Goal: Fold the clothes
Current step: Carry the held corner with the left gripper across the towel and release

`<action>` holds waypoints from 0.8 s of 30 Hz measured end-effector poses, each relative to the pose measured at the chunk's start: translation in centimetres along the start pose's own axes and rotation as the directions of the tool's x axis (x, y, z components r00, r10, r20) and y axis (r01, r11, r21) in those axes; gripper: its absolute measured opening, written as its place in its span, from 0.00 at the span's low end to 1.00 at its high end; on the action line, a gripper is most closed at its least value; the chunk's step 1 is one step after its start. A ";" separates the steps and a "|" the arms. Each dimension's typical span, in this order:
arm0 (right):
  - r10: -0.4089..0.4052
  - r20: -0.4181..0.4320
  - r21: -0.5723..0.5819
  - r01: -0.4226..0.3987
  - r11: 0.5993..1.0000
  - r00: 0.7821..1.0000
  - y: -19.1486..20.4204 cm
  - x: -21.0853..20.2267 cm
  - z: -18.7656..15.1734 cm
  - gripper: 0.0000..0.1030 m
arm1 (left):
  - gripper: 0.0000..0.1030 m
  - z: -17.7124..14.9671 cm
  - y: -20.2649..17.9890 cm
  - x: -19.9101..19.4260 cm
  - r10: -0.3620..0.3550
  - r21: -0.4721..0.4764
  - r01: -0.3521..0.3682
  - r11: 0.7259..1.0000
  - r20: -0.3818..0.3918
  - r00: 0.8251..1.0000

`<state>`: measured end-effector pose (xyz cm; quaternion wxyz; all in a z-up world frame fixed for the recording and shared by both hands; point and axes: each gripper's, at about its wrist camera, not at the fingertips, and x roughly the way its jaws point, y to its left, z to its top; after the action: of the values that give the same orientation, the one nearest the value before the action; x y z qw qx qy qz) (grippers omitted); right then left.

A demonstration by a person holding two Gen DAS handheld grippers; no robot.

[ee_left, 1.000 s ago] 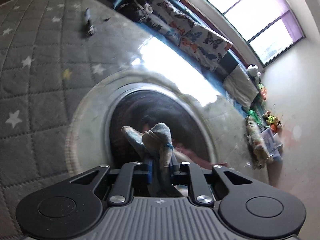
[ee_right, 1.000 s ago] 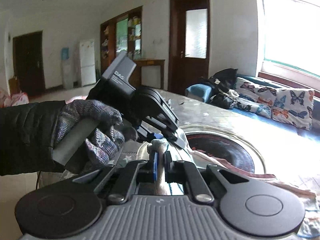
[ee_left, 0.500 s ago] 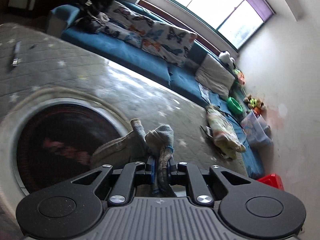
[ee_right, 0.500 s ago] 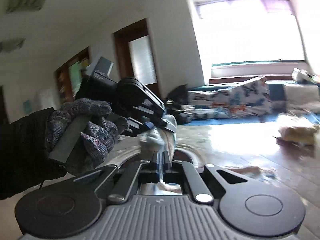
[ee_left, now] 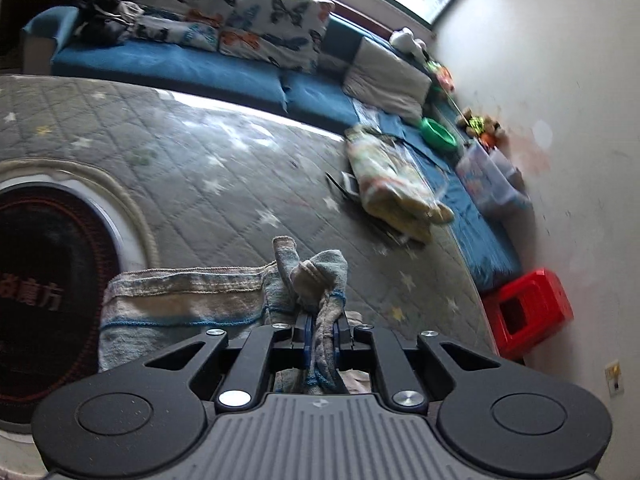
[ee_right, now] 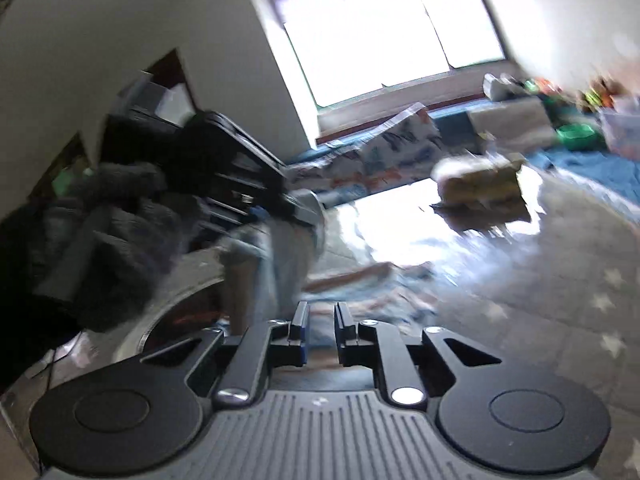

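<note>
A pale grey-blue cloth (ee_left: 180, 304) with a thin blue stripe is pinched at a bunched corner by my left gripper (ee_left: 323, 320), which is shut on it. The rest of the cloth trails left over the quilted mat. In the blurred right wrist view a gloved hand (ee_right: 116, 236) holds the left gripper (ee_right: 240, 184), and the cloth (ee_right: 288, 256) hangs from it. My right gripper (ee_right: 321, 314) is just below and in front of that hanging cloth. Its jaws are opening, with a clear gap and nothing pressed between the pads.
A grey quilted mat (ee_left: 224, 152) with stars covers the work surface, with a dark round disc (ee_left: 48, 280) set in it at left. A folded bundle (ee_left: 392, 184) lies near the mat's far right edge. Beyond are a blue sofa (ee_left: 180, 68), a green bowl (ee_left: 438, 134) and a red stool (ee_left: 528, 308).
The left gripper carried the cloth rightward, away from the dark disc. The right gripper, shut on the cloth before, has let go, its jaws now parted, and it rolled and swung right.
</note>
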<state>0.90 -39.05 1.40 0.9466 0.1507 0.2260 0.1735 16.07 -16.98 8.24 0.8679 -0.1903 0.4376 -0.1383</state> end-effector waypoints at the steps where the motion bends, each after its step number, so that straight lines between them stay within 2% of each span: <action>1: -0.023 -0.011 0.006 0.024 1.000 1.000 -0.5 -0.1 -0.3 0.13 | 0.10 -0.1 -0.4 0.3 -0.003 0.012 0.003 1.000 -0.007 1.000; 5: -0.110 -0.053 0.026 0.111 0.993 0.993 -2.4 -0.2 -1.4 0.13 | 0.10 -0.6 -1.8 1.7 -0.012 0.046 0.014 0.999 -0.042 0.999; 8: -0.132 -0.078 0.032 0.135 0.990 0.988 -3.2 0.1 -2.1 0.18 | 0.10 -1.2 -2.6 2.8 0.002 0.066 0.002 0.998 -0.057 0.998; 14: -0.136 -0.089 0.057 0.142 0.988 0.987 -3.9 -0.1 -2.7 0.19 | 0.12 -2.1 -3.7 5.1 -0.005 0.101 0.014 0.995 -0.086 0.996; 18: -0.148 -0.085 0.052 0.153 0.987 0.985 -4.1 -0.5 -2.7 0.24 | 0.27 -2.7 -3.9 6.1 -0.036 0.105 0.048 0.993 -0.111 0.993; 19: -0.152 -0.083 0.052 0.156 0.986 0.985 -3.9 -0.9 -2.7 0.24 | 0.37 -2.8 -4.0 6.1 -0.047 0.114 0.060 0.992 -0.109 0.993; 20: -0.155 -0.081 0.052 0.160 0.986 0.985 -3.8 -1.2 -2.7 0.25 | 0.42 -2.8 -4.1 5.9 -0.065 0.118 0.077 0.990 -0.107 0.992; 24: -0.179 -0.070 0.058 0.183 0.981 0.981 -4.1 -1.9 -2.5 0.26 | 0.48 -2.9 -4.1 4.9 -0.136 0.135 0.148 0.980 -0.098 0.986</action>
<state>-0.78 -42.94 -1.50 0.9455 0.1540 0.2744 0.0840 16.23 -23.24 5.09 0.8470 -0.1524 0.4497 -0.2389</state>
